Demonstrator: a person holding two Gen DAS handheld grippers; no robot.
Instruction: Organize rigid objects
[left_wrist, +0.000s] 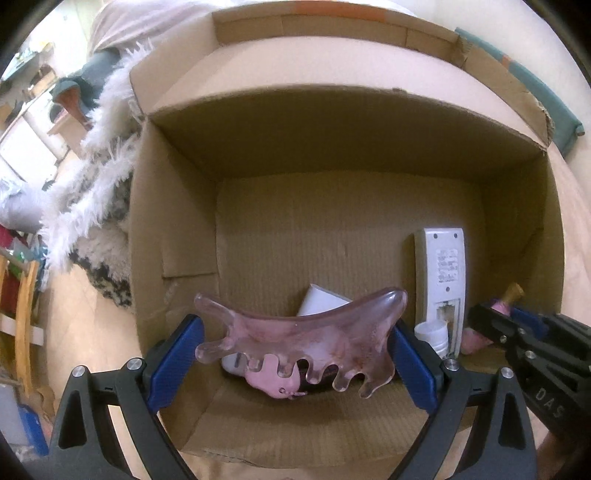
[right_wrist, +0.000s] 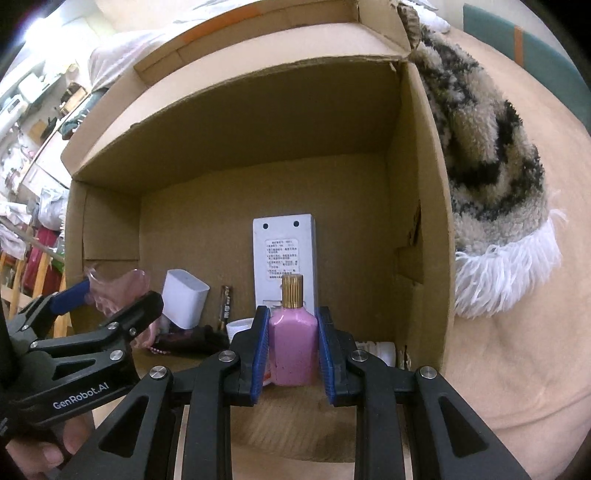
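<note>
My left gripper (left_wrist: 295, 350) is shut on a translucent pink comb-shaped scraper (left_wrist: 303, 339) and holds it over the near part of an open cardboard box (left_wrist: 177, 229). My right gripper (right_wrist: 293, 350) is shut on a pink bottle with a gold cap (right_wrist: 293, 332), held upright inside the same box (right_wrist: 424, 221). In the left wrist view the right gripper (left_wrist: 495, 317) enters from the right with the bottle (left_wrist: 502, 304). In the right wrist view the left gripper (right_wrist: 110, 295) with the scraper (right_wrist: 118, 288) is at the left.
The box holds a white remote (left_wrist: 441, 273), a white cup-like block (right_wrist: 184, 302), a small white bottle (left_wrist: 432, 332), a pink figure (left_wrist: 273, 382) and a dark stick (right_wrist: 226, 304). A shaggy patterned rug (right_wrist: 487, 155) lies beside the box on a tan floor.
</note>
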